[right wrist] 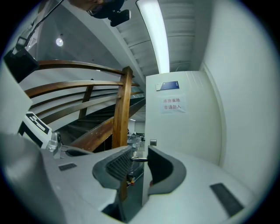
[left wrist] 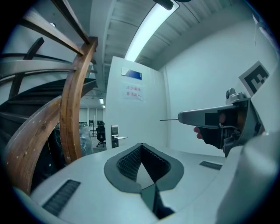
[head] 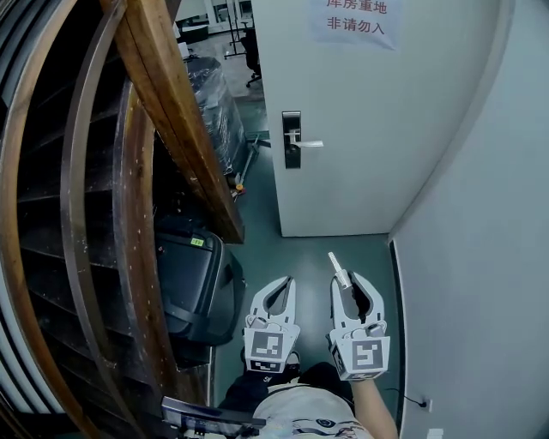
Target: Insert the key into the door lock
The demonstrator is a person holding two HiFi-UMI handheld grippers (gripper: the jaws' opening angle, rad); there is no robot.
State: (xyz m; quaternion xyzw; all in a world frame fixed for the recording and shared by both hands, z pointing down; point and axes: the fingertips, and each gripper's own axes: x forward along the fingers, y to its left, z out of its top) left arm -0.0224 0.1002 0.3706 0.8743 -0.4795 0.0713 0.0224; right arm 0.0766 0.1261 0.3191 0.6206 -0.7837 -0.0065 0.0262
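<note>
The white door (head: 369, 129) stands ahead, with its dark lock plate (head: 292, 139) and silver handle on its left edge. The lock (left wrist: 114, 135) shows far off in the left gripper view, and the lock (right wrist: 152, 142) sits just above the jaws in the right gripper view. My right gripper (head: 346, 281) is shut on a small silver key (head: 338, 266), whose blade points forward toward the door. The key (left wrist: 168, 119) juts from the right gripper's tip, and the key (right wrist: 139, 159) lies between the pads. My left gripper (head: 286, 283) is shut and empty, beside the right one.
A curved wooden stair rail (head: 171, 103) and dark steps fill the left. A black case (head: 193, 283) stands on the floor by the left gripper. A wrapped pallet (head: 214, 103) sits beyond. A white wall (head: 480, 257) closes the right. A printed sign (head: 353, 21) hangs on the door.
</note>
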